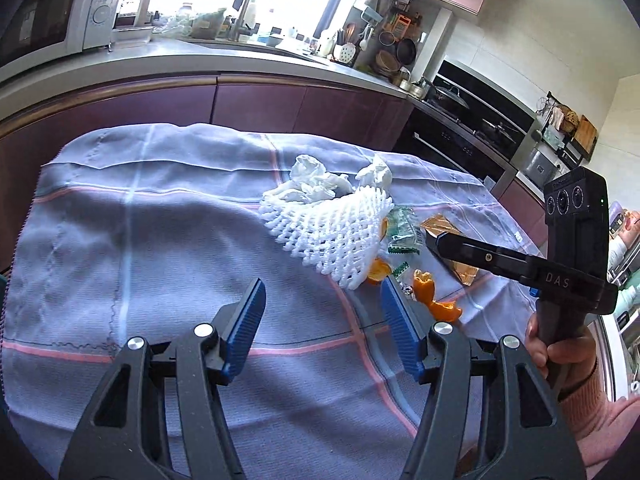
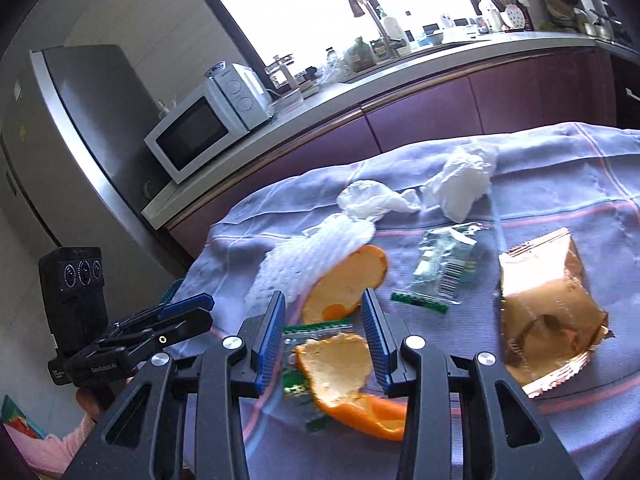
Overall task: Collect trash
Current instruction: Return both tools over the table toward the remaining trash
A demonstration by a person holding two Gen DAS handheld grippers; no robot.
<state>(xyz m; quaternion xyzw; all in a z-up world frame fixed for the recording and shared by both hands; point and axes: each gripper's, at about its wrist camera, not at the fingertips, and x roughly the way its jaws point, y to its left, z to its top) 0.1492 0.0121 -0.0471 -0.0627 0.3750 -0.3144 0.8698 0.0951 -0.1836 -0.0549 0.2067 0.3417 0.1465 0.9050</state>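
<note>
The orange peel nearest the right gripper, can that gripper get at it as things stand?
Probably yes. The right gripper is open and empty, the orange peel lies between its fingers, and nothing covers it, only a green wrapper partly beneath.

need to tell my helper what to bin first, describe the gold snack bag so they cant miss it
Start at the purple checked cloth over the table, then go to the trash pile on it. The gold snack bag lies torn open at the pile's outer edge, past the clear green-printed wrapper. It is the only shiny gold foil piece there.

Sunlit kitchen: bright window (image 2: 320, 4), maroon cabinets (image 1: 260, 106), white microwave (image 2: 200, 130), perhaps a steel fridge (image 2: 80, 120).
</note>
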